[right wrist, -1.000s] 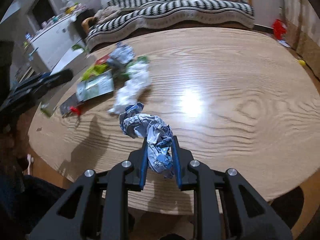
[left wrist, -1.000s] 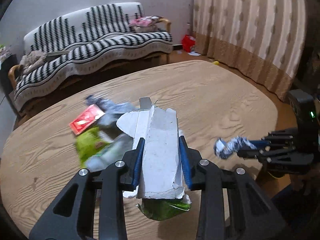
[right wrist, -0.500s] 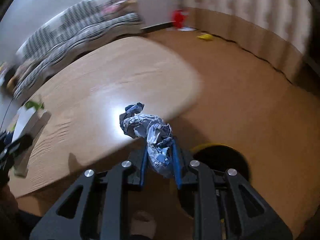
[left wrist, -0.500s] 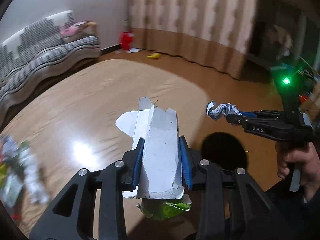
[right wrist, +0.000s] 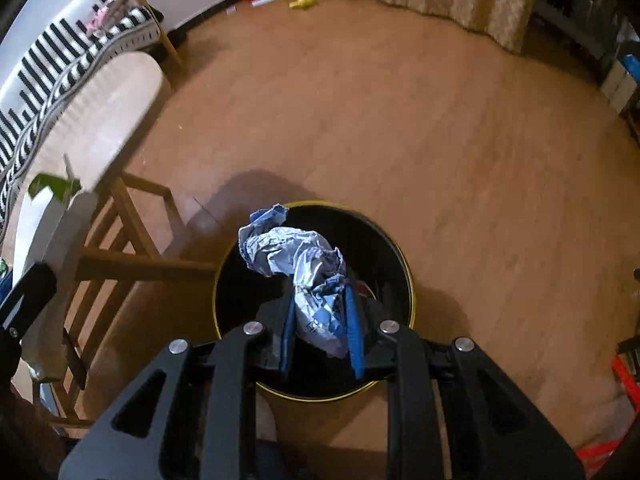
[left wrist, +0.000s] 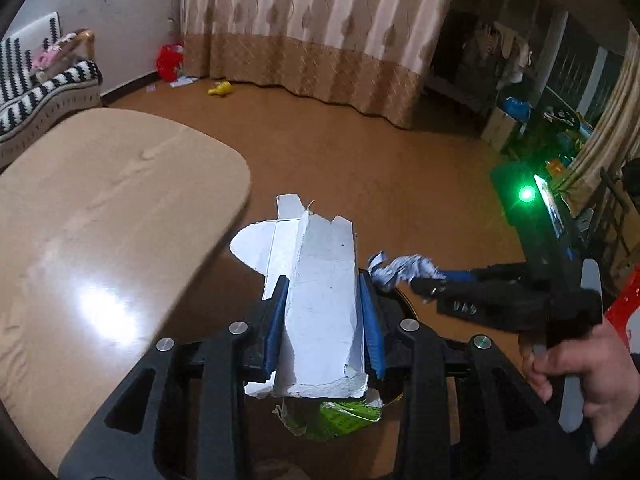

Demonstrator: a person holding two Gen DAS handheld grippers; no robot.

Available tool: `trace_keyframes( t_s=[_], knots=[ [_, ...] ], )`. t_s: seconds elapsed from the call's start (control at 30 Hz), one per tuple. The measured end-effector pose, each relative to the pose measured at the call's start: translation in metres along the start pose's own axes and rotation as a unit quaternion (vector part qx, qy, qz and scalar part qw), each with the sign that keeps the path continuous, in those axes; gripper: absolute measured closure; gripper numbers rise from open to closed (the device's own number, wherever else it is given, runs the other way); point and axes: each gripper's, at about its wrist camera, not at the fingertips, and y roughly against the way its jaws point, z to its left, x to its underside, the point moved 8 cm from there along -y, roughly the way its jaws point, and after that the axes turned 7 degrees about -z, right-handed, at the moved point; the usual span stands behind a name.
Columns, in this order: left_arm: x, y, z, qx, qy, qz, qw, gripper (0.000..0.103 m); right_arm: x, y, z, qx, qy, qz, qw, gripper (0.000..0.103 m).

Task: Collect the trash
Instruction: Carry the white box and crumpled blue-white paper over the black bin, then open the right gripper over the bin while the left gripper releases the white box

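The right gripper (right wrist: 320,320) pinches crumpled paper (right wrist: 296,256) over a black bin (right wrist: 404,264). At nine o'clock, the left gripper (left wrist: 324,320) clamps torn white cardboard (left wrist: 320,312).

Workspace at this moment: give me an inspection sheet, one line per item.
Surface: wooden table, visible part bare, off to the side.
Job's things: torn white carton and crumpled blue-white wrapper, both held; black bin below the wrapper.
Clutter: yellow toy and red bag on the floor.
Grippers: left hand-held gripper clamps the carton; right hand-held gripper clamps the wrapper.
Cables: nothing seen.
Surroundings: striped sofa, curtains.
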Motion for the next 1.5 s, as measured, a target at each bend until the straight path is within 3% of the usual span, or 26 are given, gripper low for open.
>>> trace_keyframes(
  t_s=[0.33, 0.4, 0.47, 0.53, 1.3, 1.5],
  knots=[
    [-0.002, -0.016, 0.000, 0.011, 0.007, 0.011, 0.9999, 0.069, 0.011, -0.011, 0.005, -0.001, 0.011, 0.026, 1.000, 0.081],
    [-0.002, -0.016, 0.000, 0.012, 0.007, 0.013, 0.9998, 0.069, 0.010, -0.011, 0.005, -0.005, 0.012, 0.028, 1.000, 0.075],
    [-0.003, -0.016, 0.001, 0.011, 0.006, 0.013, 0.9998, 0.069, 0.009, -0.008, 0.007, -0.004, 0.015, 0.023, 1.000, 0.056],
    [-0.004, -0.016, 0.000, 0.013, 0.007, 0.014, 0.9998, 0.069, 0.007, -0.005, 0.008, -0.001, 0.018, 0.015, 1.000, 0.043],
    [0.028, -0.059, -0.036, 0.057, -0.013, 0.075, 0.9955, 0.067, -0.012, 0.037, -0.025, 0.010, -0.043, -0.061, 0.997, 0.039],
    [0.029, -0.062, -0.044, 0.054, -0.023, 0.072, 0.9956, 0.042, -0.015, 0.044, -0.030, 0.010, -0.058, -0.073, 0.996, 0.037]
  ],
)
